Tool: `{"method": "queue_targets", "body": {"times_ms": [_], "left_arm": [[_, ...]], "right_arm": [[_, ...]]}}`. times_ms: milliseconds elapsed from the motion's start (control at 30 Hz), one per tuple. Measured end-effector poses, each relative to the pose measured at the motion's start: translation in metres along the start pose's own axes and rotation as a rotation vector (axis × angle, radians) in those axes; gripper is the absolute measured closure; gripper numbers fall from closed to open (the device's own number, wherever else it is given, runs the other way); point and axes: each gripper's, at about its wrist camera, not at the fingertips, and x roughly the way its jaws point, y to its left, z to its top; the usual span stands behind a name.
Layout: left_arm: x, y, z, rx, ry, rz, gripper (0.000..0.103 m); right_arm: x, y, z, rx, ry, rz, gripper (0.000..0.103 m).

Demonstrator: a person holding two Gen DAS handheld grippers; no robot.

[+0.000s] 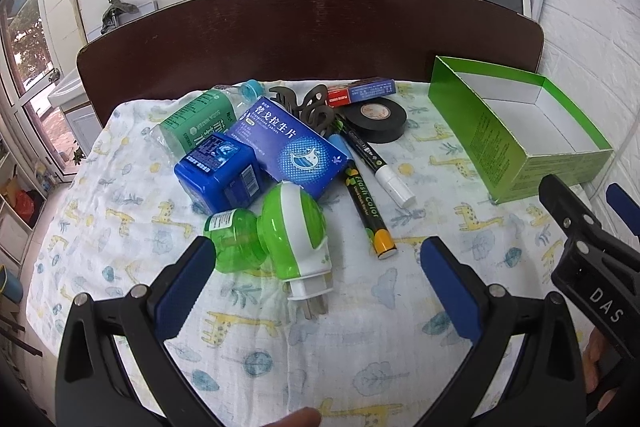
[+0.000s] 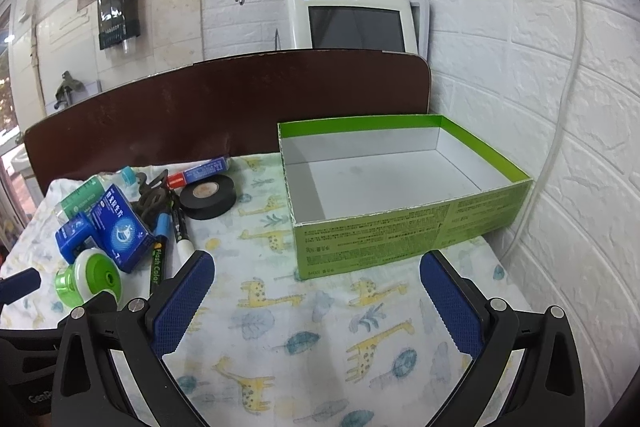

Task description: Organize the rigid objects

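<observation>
A pile of small objects lies on a giraffe-print cloth [image 1: 280, 347]. Nearest my left gripper [image 1: 320, 255] is a green and white plug-in device [image 1: 294, 235] with a green bottle [image 1: 234, 233] screwed to it. Behind sit a blue square container [image 1: 218, 171], a blue medicine box [image 1: 290, 147], a green-label water bottle [image 1: 200, 119], two markers [image 1: 366, 203], black tape [image 1: 376, 119], a dark hair claw [image 1: 308, 107] and a red-blue small box [image 1: 360, 91]. My left gripper is open and holds nothing. My right gripper [image 2: 316, 275] is open before the empty green box [image 2: 400, 211].
The green box [image 1: 516, 131] stands at the right against a white brick wall [image 2: 560, 107]. A dark brown board [image 1: 300, 31] rises behind the cloth. A white appliance [image 2: 352, 19] sits beyond it. My right gripper's fingers [image 1: 560, 207] show at the left view's right edge.
</observation>
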Motion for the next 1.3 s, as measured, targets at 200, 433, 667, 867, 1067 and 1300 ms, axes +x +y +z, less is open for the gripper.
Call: {"method": "queue_targets", "body": {"times_ms": [200,433,667,867,1067,1300], "left_arm": [[0.0009,0.0023,0.0005,-0.007,0.001,0.000,0.001],[0.0008,0.0036,-0.0013,-0.004,-0.003,0.001,0.001],[0.0006,0.0056,-0.0025,-0.006,0.001,0.003,0.001],[0.0013,0.0056,-0.0032,-0.001,0.003,0.004,0.001],[0.0022,0.0057,-0.0048,0.000,0.003,0.004,0.001],[0.0039,0.0076,-0.0074,-0.008,0.013,0.006,0.001]], "right_arm": [[0.0014,-0.0014,-0.0002,0.004,0.003,-0.003,0.000],[0.0028,-0.0009,-0.0019,0.005,0.010,-0.003,0.000],[0.0036,0.0014,-0.0038,-0.003,0.011,-0.007,0.000],[0.0038,0.0021,-0.0044,-0.001,0.014,-0.009,0.000],[0.0060,0.0013,-0.0052,-0.002,0.022,-0.008,0.000],[0.0063,0.0017,-0.0056,-0.005,0.025,-0.008,0.000]]}}
